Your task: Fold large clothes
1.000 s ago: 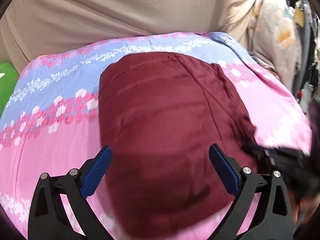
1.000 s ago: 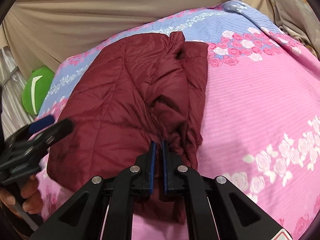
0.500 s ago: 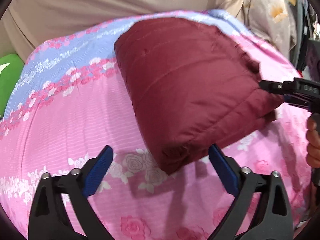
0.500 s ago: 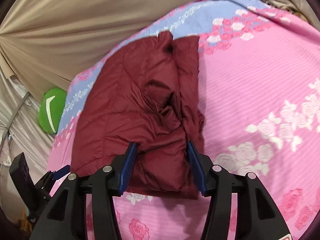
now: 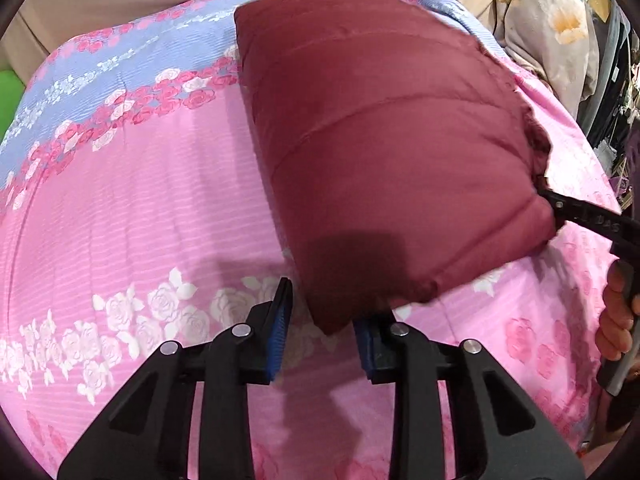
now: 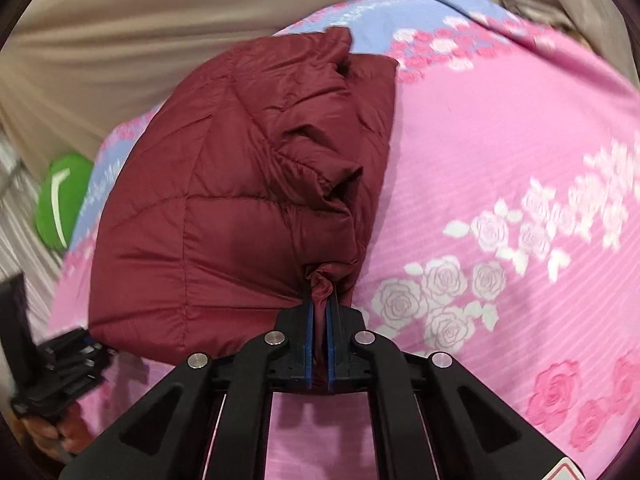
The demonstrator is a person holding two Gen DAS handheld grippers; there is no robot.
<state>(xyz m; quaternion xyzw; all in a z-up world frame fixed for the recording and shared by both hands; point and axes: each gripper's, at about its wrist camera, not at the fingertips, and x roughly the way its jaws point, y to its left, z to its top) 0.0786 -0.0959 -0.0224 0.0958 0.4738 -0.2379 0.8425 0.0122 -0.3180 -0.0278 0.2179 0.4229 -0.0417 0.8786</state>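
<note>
Now the dark red quilted puffer jacket point(image 5: 384, 132), folded into a thick bundle, sits on the pink and blue rose-patterned bed sheet point(image 5: 132, 200), toward the far side of the bed. Right tool point(image 6: 319, 320) is pressed nearly together, blue pads pinching a bunched twist of red fabric at the jacket's near edge; from this camera the bundle rises directly beyond the tips, its creased folds stacked on the right side. Left tool point(image 5: 324, 324) is spread partway, and the jacket's near corner droops down between its blue pads; whether either pad actually touches the cloth, I cannot tell. From the left camera, the right tool pokes in from the right edge, meeting the bundle's right corner, with a bare hand point(image 5: 618, 320) wrapped round its handle. Over in the right camera, the left tool shows at the near left, just beside the bundle's low corner. Beige draped cloth point(image 6: 140, 20) hangs beyond the bed, and a green rounded object point(image 6: 60, 200) lies at far left.
</note>
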